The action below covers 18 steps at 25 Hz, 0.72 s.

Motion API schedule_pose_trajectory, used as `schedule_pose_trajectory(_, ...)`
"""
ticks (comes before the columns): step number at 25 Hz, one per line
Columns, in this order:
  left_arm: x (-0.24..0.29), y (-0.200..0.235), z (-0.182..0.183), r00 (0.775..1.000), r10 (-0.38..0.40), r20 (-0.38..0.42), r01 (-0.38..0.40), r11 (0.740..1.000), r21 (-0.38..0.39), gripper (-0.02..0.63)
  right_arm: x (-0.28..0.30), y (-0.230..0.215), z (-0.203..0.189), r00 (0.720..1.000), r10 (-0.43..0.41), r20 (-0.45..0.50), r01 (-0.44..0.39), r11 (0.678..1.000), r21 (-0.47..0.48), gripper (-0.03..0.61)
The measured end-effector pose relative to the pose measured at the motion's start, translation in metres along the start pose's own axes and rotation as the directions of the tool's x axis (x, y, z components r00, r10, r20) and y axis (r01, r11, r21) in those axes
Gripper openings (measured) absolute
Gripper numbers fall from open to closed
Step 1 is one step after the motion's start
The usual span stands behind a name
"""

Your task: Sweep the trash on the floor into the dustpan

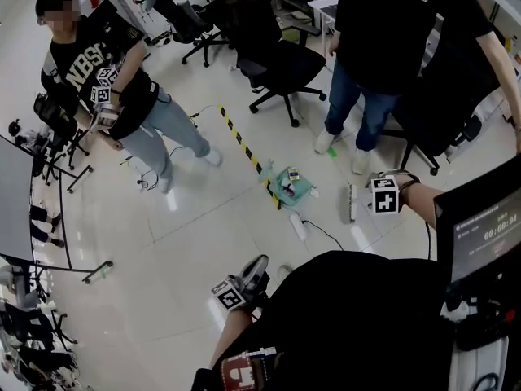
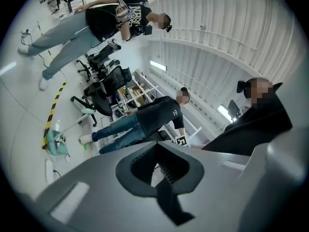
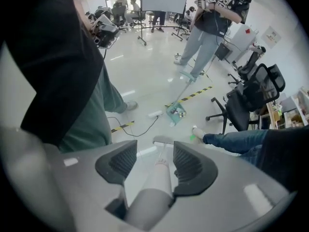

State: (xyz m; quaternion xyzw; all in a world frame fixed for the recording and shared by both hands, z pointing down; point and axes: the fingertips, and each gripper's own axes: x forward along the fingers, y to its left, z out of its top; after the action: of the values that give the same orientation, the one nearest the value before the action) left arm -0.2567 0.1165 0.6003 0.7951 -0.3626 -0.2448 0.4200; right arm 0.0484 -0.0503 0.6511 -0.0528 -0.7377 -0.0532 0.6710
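A teal long-handled dustpan (image 1: 291,186) stands on the white floor by the striped tape, with small bits of trash in it. It also shows in the right gripper view as the dustpan (image 3: 176,114) and in the left gripper view as the dustpan (image 2: 58,144). A green scrap (image 1: 332,151) lies on the floor near a standing person's shoes. My right gripper (image 1: 370,195) (image 3: 155,153) is shut on the pale broom handle (image 3: 157,178), and the broom head (image 1: 352,202) rests on the floor right of the dustpan. My left gripper (image 1: 248,279) (image 2: 157,161) is shut on nothing, held close to my body.
A white power strip (image 1: 298,226) with its cable lies just in front of the dustpan. Yellow-black tape (image 1: 244,145) runs across the floor. A person (image 1: 383,39) stands behind the dustpan, and another person (image 1: 122,96) stands at the far left. Office chairs (image 1: 281,63) stand behind.
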Motion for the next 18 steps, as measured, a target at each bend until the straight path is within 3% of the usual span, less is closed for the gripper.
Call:
schedule_pose_trajectory(3, -0.003, 0.024, 0.067, 0.999, -0.014, -0.037, 0.014, 1.0, 0.006, -0.003, -0.013, -0.035, 0.037, 0.999, 0.017, -0.038, -0.016, 1.0, 0.011, 0.236)
schedule_pose_trajectory(6, -0.003, 0.045, 0.097, 0.999, 0.005, -0.043, -0.005, 1.0, 0.005, -0.003, -0.005, -0.051, 0.052, 0.998, 0.031, -0.055, -0.032, 0.999, -0.026, 0.236)
schedule_pose_trajectory(13, 0.057, 0.076, 0.081, 0.996, 0.087, 0.024, -0.086, 0.996, -0.011, -0.003, 0.011, -0.113, 0.036, 0.998, 0.041, 0.053, -0.036, 0.995, -0.091, 0.236)
schedule_pose_trajectory(18, 0.097, 0.064, 0.092, 0.966, 0.199, 0.162, -0.198, 0.98, -0.022, -0.003, 0.009, -0.161, 0.036, 0.99, 0.089, 0.112, -0.055, 0.959, -0.278, 0.236)
